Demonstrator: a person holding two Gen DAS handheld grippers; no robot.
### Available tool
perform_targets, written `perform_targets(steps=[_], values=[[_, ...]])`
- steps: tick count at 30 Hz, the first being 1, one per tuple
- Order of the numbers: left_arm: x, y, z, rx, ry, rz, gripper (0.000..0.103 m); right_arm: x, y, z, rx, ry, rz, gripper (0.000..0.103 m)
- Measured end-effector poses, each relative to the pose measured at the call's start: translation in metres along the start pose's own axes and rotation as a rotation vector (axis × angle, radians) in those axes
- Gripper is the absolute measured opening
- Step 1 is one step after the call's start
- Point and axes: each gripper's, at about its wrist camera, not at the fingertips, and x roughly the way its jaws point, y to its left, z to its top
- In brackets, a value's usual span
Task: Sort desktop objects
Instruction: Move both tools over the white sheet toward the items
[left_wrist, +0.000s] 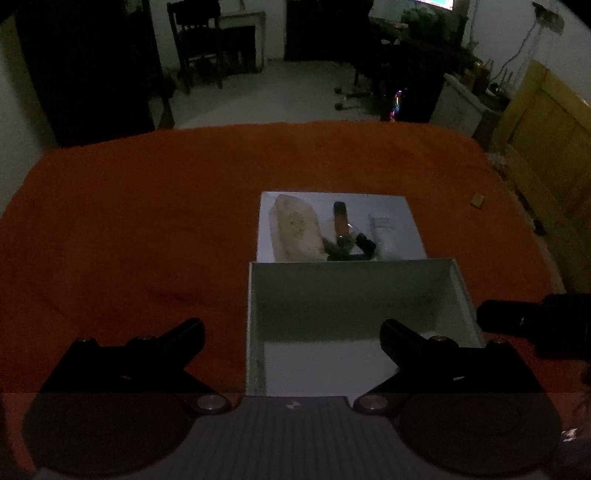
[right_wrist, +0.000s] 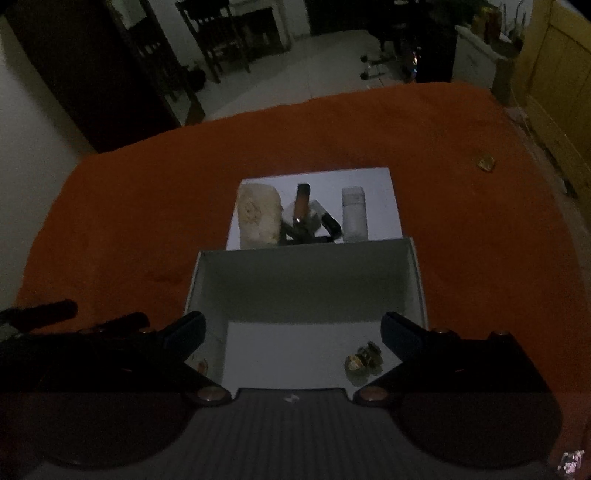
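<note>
An open white box (right_wrist: 306, 266) stands on the orange tablecloth (right_wrist: 480, 258); small gold pieces (right_wrist: 364, 360) lie in its near right corner. Behind it, on a flat white panel (right_wrist: 384, 184), lie a beige packet (right_wrist: 258, 216), a brown tube (right_wrist: 301, 203), a white tube (right_wrist: 354, 214) and some black items (right_wrist: 330, 225). My right gripper (right_wrist: 293, 325) hangs open over the box's near part, nothing between its fingers. My left gripper (left_wrist: 291, 332) is open too, above the box's (left_wrist: 354, 288) left wall and the cloth, and it holds nothing.
A small gold object (right_wrist: 485, 162) lies alone on the cloth at the far right. Beyond the table's far edge are a dark chair (left_wrist: 195, 40), dark furniture and a yellowish wooden cabinet (left_wrist: 546, 147). The room is dim.
</note>
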Motion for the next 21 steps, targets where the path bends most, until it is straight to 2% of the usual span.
perform_targets(steps=[3,10,14,21], values=[[-0.002,0.004,0.001,-0.008,-0.03,-0.044,0.103,-0.004,0.003,0.001,-0.025,-0.019,-0.023,0.103],[-0.002,0.001,0.0,0.007,-0.078,0.029,0.102,-0.006,0.001,0.005,-0.029,-0.03,-0.034,0.103],[-0.012,-0.001,0.005,0.016,-0.083,-0.028,0.102,0.0,0.004,0.006,-0.069,-0.003,-0.018,0.103],[-0.003,0.005,0.015,-0.011,-0.081,-0.068,0.102,0.005,0.005,0.005,-0.07,0.009,0.001,0.103]])
